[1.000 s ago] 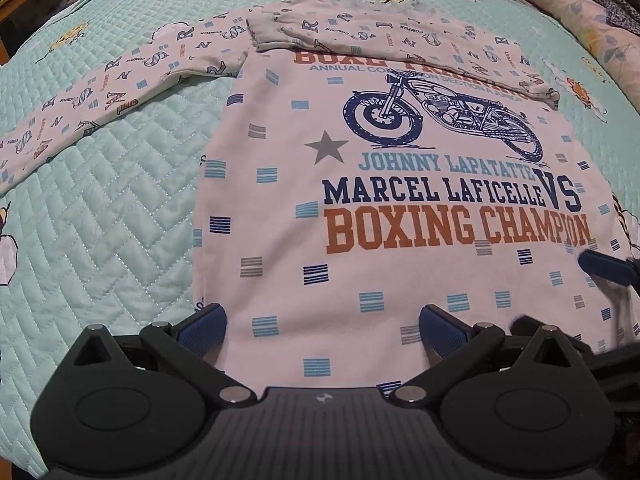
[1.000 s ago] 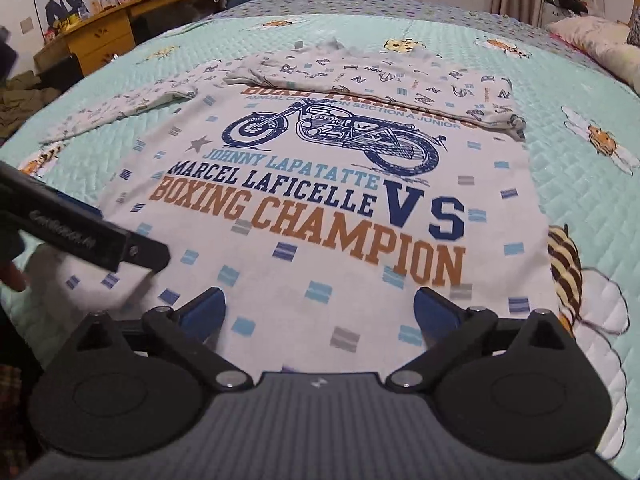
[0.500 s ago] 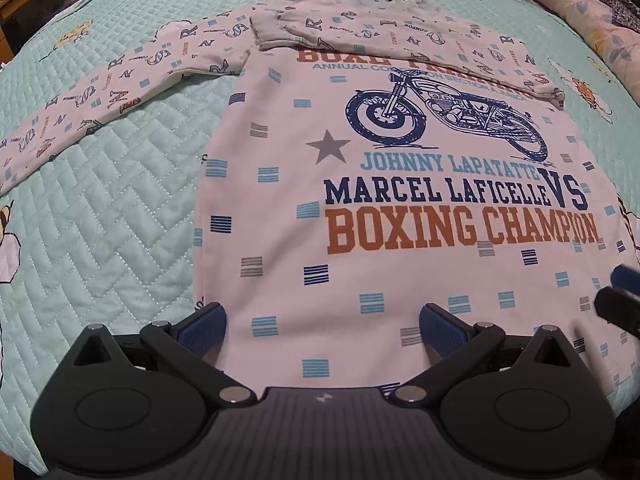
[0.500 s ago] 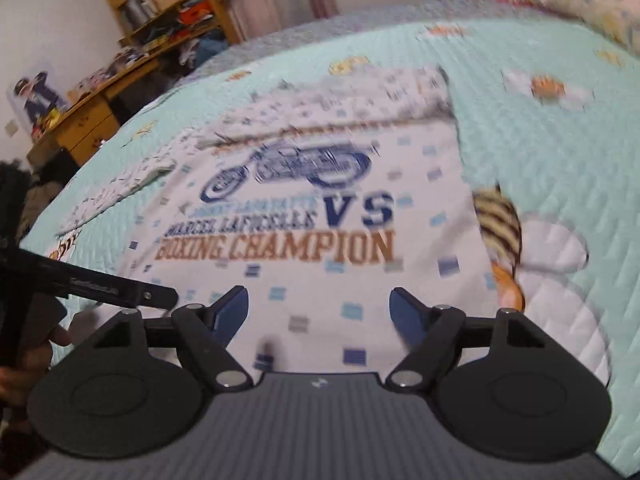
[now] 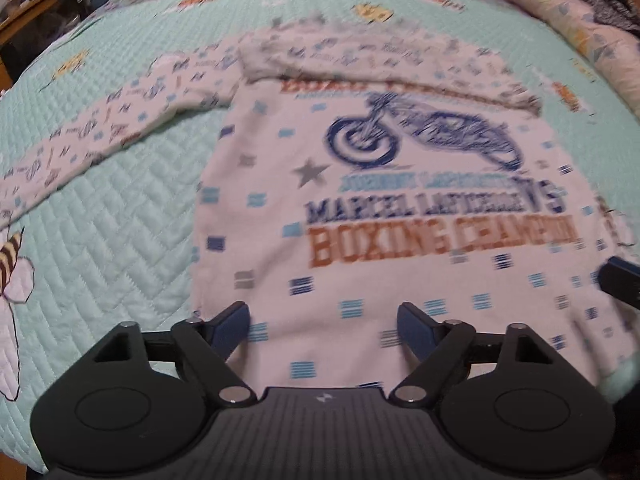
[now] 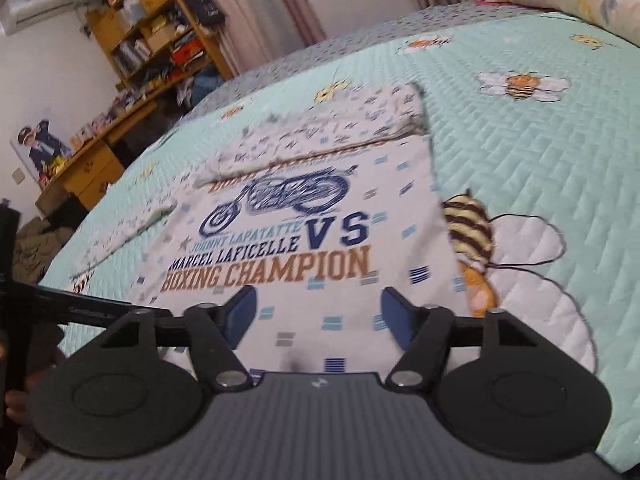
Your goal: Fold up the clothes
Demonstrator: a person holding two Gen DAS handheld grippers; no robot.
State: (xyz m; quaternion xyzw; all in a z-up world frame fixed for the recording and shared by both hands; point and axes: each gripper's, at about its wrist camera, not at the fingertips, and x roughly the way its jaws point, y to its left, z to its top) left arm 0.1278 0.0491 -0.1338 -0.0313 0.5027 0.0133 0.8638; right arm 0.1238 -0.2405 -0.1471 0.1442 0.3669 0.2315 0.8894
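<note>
Left wrist view: left gripper pitched steeply down over the hem of the shirt, which lies flat, print up, on the bed; jaws parted, just been closing, fabric beneath them but not pinched. One sleeve stretches left.

Right wrist view: right gripper angled lower, rolled, above the shirt's hem near its right edge; jaws released, just been narrowing, nothing gripped. Shelves behind.

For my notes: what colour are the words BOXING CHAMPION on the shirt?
Orange-brown, on the white shirt; the words read sharpest in the right wrist view.
</note>
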